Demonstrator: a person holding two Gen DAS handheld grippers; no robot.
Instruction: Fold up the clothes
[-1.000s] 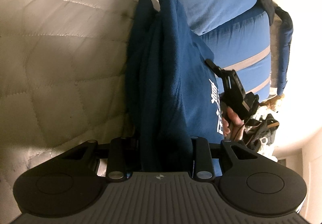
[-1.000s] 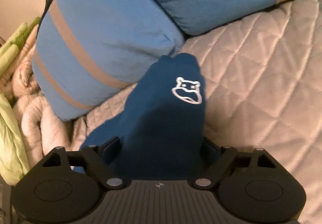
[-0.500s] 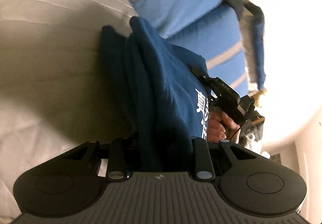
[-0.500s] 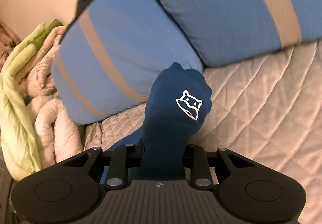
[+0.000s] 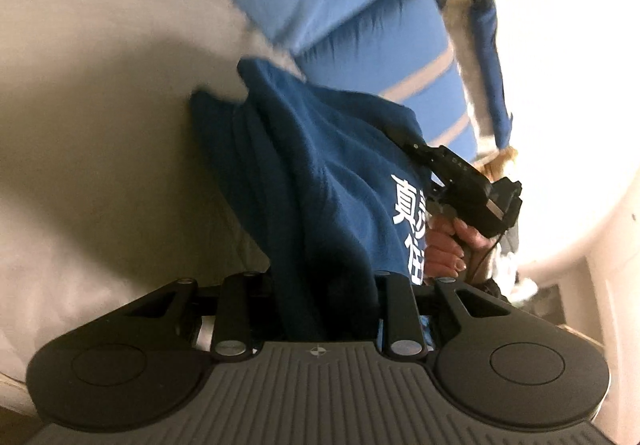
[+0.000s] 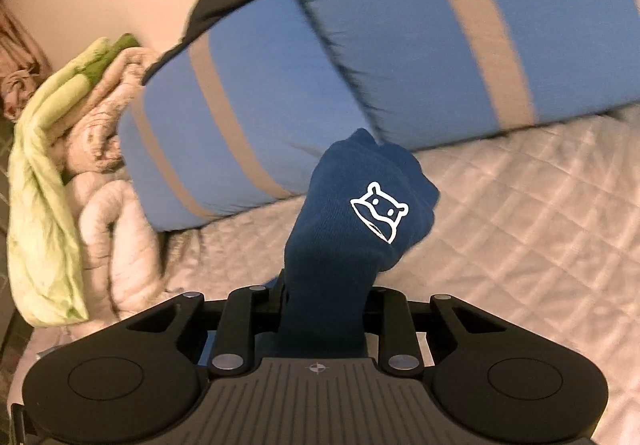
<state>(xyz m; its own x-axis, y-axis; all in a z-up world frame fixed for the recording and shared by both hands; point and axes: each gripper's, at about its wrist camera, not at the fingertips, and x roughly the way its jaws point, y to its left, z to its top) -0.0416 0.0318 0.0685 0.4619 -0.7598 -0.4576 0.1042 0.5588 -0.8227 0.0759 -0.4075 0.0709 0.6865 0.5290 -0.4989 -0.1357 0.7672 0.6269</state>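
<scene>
1. Jaws of the left gripper [image 5: 326,309] are closed on a thick bunch of the dark blue garment [image 5: 320,173]; jaws of the right gripper [image 6: 322,309] have just been closing and now pinch another bunch of it, the part with a white animal-head logo [image 6: 379,211] standing up ahead of them
2. Fingertips of both grippers are buried in the cloth and cannot be seen; the blue fabric fills the gap between the finger arms in each view
3. In the left wrist view the garment hangs in folds above the bed, white printed characters [image 5: 410,221] partly cut off by a fold; to their right a hand [image 5: 452,245] grips the black body of the right gripper, half hidden behind the cloth
4. Much of the left wrist view is blurred, and its right side is washed out to white
5. Below lies a pale quilted bedspread [image 6: 520,213] with diamond stitching
6. Blue pillows with grey stripes [image 6: 400,57] lean at the head of the bed, something black partly showing behind them
7. At the far left of the right wrist view, a heap of green and beige bedding [image 6: 60,149] sits beside the pillows, its items hard to tell apart
</scene>
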